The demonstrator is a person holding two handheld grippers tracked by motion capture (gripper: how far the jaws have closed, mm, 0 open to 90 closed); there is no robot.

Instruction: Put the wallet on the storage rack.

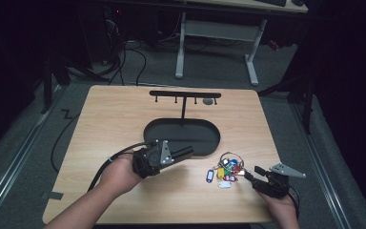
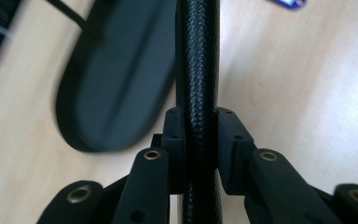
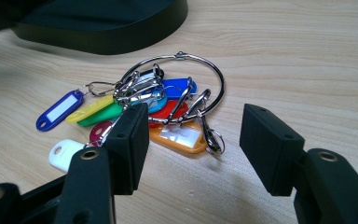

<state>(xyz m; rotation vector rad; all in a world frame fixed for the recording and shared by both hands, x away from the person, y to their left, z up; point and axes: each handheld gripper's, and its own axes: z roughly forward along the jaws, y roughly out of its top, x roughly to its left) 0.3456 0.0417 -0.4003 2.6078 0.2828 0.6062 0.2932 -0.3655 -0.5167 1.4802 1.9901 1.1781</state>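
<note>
Two grippers: left gripper [image 1: 167, 156] clamped on black textured rod [image 2: 198, 70], lower centre, above bench [image 1: 124, 114]; right gripper [image 3: 193, 135] wide apart, empty, facing key-tag bunch [image 3: 154, 107], lower right. Rod probably stiff, light, grippy: hold mid-length. Bunch loose: take by ring.

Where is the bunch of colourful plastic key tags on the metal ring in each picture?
High view: bunch of key tags, lower right of centre.
Left gripper view: what looks like one blue tag, at the top edge, right.
Right gripper view: the bunch, centre.
Shared landmark: black oval stand base.
</note>
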